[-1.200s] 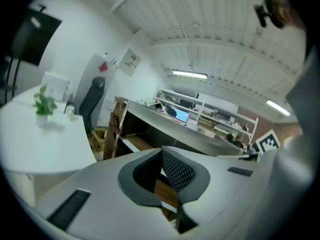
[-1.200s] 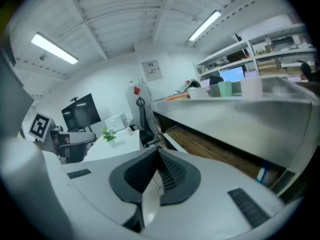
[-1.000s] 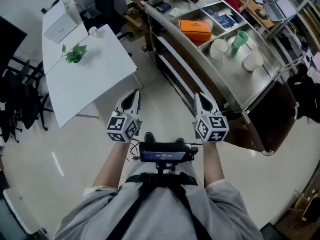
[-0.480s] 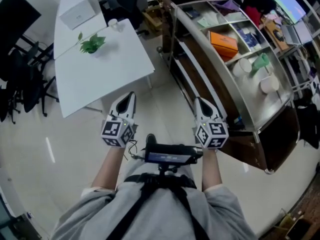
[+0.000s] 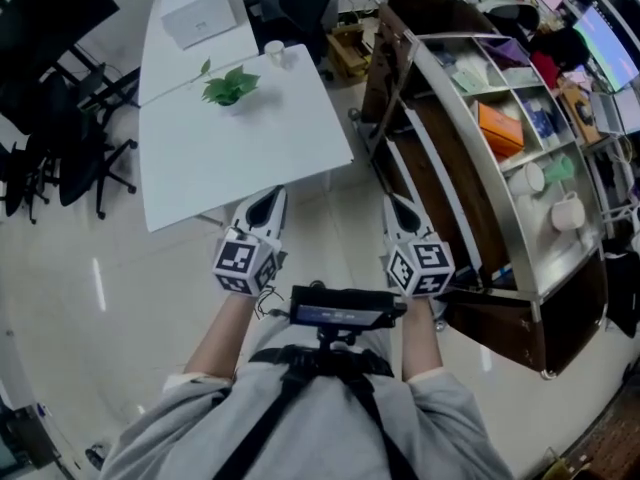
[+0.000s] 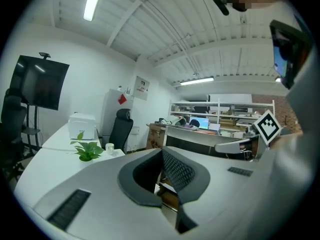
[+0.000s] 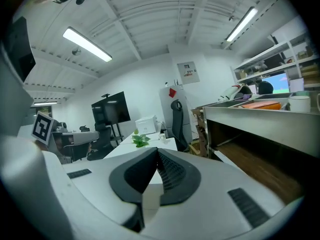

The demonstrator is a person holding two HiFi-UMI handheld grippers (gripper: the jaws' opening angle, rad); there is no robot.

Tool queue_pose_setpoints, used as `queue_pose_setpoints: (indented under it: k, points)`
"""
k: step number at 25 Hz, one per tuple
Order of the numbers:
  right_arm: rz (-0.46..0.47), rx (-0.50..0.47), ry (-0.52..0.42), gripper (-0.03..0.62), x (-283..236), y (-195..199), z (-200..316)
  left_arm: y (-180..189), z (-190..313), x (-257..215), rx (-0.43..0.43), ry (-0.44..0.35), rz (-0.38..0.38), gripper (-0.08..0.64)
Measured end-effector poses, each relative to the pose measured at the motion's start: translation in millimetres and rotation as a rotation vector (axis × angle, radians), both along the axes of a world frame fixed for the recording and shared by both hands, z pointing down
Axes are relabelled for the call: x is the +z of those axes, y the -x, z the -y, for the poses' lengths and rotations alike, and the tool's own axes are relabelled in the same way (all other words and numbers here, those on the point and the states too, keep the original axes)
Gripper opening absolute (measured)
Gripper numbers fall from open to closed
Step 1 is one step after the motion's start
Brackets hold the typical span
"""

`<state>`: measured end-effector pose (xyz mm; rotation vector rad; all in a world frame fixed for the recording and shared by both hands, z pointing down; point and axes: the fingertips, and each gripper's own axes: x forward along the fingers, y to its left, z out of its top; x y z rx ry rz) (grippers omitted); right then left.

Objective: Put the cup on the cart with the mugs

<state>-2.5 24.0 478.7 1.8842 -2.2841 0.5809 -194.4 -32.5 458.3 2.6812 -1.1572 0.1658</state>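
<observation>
While the little cup (image 5: 275, 53) sits on the far corner of the white worktop (image 5: 250, 153), near the green plant (image 5: 230, 86), the cart (image 5: 505, 230) with the mugs (image 5: 530, 178) stands well apart on the right. The left gripper (image 5: 266, 203) and right gripper (image 5: 398, 213) have jaws closed tight, holding nothing.

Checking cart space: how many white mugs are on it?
2: one white mug beside the green cup, the other nearer the person; more may be hidden.
</observation>
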Motion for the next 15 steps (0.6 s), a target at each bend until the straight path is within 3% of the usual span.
queue_pose_setpoints:
  k: [8,15]
  points:
    - [-0.043,-0.080,0.033,0.002,-5,41,42,22,29,0,-0.035,0.014,-0.012,0.000]
    - [-0.051,-0.160,0.035,0.002,5,37,91,0,59,10,-0.065,0.029,0.002,0.000]
